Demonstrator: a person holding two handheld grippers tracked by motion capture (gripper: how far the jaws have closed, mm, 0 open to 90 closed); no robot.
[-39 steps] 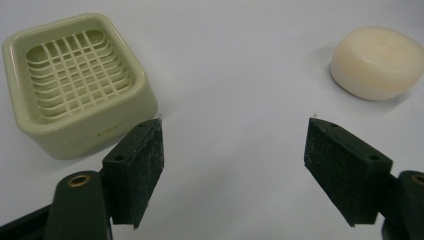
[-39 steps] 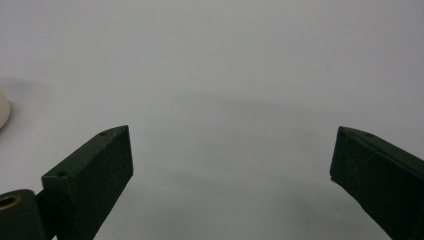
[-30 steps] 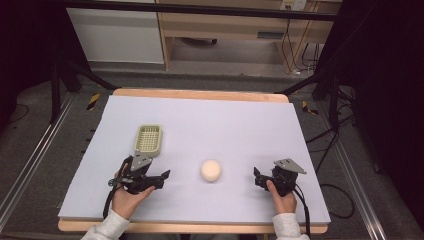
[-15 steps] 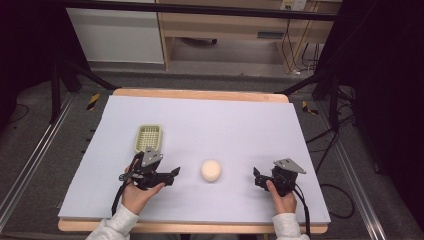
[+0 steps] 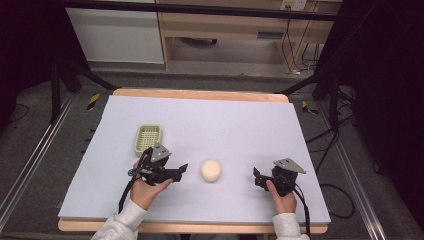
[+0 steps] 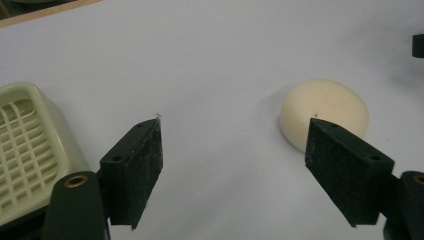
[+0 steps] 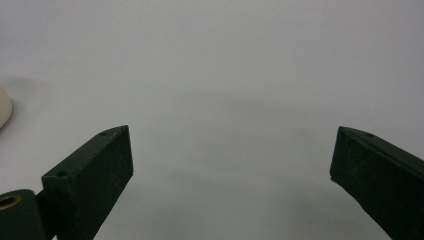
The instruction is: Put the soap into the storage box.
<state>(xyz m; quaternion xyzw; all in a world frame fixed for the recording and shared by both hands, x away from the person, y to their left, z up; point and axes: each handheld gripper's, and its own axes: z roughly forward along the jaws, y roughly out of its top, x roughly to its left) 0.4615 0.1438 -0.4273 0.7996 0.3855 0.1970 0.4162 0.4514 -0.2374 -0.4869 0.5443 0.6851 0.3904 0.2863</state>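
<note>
Change: the left gripper point(image 5: 172, 172) has slid rightward across the table since a second ago, closing on the round cream-coloured puck-shaped soap bar point(image 5: 210, 170); the right gripper point(image 5: 264, 179) has stayed where it was.
Left gripper: held low by the person's left hand point(image 5: 146, 189); its jaws stand wide apart with nothing between them, tips pointing toward the soap bar and just short of it.
Right gripper: held by the right hand point(image 5: 283, 199) near the front edge, jaws spread wide and empty over bare surface.
Soap bar: lies flat between the two grippers, nearer the left one; the left gripper view has it point(image 6: 324, 112) partly behind one jaw.
Dish: a pale green rectangular plastic soap dish with a gridded floor point(image 5: 148, 138) sits just beyond the left gripper.
Surface: a pale lavender sheet over a wooden-edged table point(image 5: 240, 120).
Room: grey floor, cables, a wooden shelf unit point(image 5: 235, 27) beyond.
Cut off: the right gripper view catches a sliver of the soap bar point(image 7: 4, 112); dark sides unreadable.
</note>
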